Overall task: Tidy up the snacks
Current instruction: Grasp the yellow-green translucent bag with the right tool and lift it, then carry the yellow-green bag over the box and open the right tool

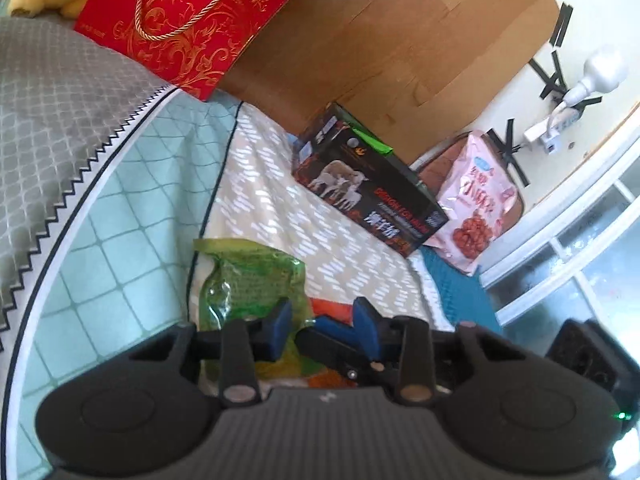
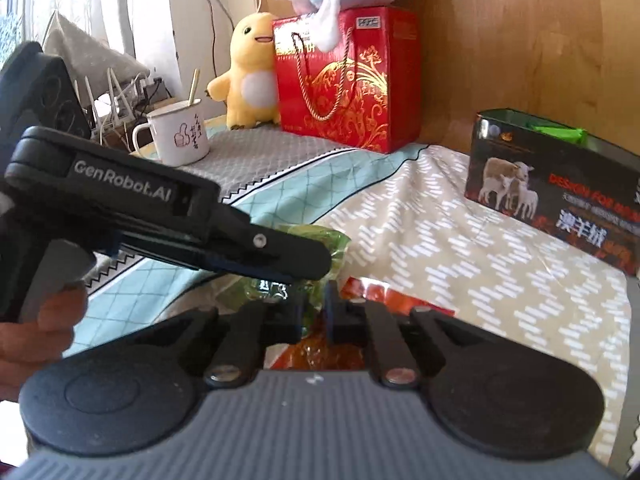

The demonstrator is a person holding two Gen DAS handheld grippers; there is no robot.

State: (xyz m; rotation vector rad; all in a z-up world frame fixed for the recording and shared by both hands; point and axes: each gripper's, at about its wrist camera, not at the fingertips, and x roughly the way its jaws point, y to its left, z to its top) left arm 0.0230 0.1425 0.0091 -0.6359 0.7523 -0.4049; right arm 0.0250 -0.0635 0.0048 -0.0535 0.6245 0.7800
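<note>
Below, crinkled green snack packet (image 1: 256, 276), orange-red packet (image 2: 384, 300)

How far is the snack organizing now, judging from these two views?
Nothing looks sorted yet. In hand: both grippers meet at the green packet and the orange packet on the bed; the right gripper has narrow fingers around packet material, while the left gripper is open. Left: these two, and the pink bag leaning beyond the dark box.
</note>
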